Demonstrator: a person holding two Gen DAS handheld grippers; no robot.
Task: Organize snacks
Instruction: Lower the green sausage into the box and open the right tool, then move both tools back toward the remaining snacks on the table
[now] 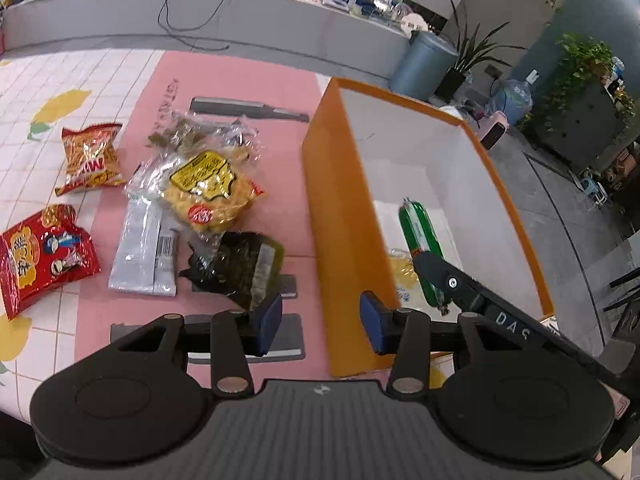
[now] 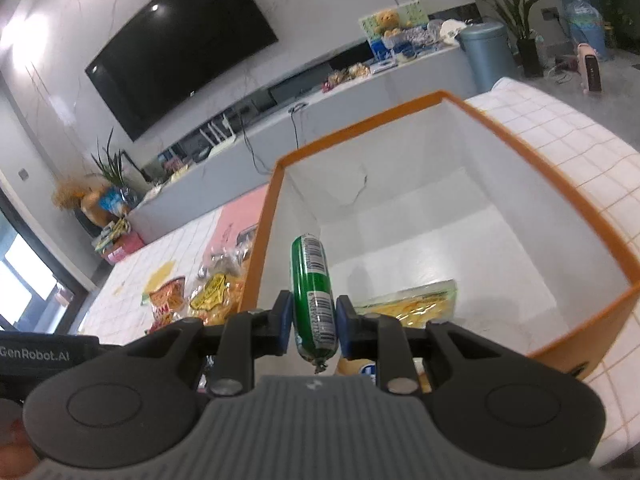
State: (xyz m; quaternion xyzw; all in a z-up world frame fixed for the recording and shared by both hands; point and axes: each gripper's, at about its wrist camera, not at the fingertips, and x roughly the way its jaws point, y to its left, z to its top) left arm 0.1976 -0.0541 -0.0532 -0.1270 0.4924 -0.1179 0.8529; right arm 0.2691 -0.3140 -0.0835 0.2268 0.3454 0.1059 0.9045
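An orange box (image 1: 340, 220) with white inner walls (image 2: 400, 168) stands on the table at the right. My right gripper (image 2: 315, 324) is shut on a green sausage (image 2: 312, 280) and holds it over the box's near left corner; the left wrist view shows the same sausage (image 1: 420, 228) inside the box opening. A yellow packet (image 2: 416, 302) lies on the box floor. My left gripper (image 1: 322, 320) is open and empty, above the box's left wall. Left of the box lie a yellow noodle bag (image 1: 212, 192), a dark green pack (image 1: 236, 268), a silver pack (image 1: 146, 252) and a red bag (image 1: 40, 252).
An orange-red chip bag (image 1: 92, 156) and a clear bag of brown pieces (image 1: 192, 132) lie farther back on the pink mat (image 1: 240, 76). A checked tablecloth (image 2: 560, 152) covers the table. Beyond it are a long counter (image 1: 280, 20), a blue bin (image 1: 424, 64) and plants.
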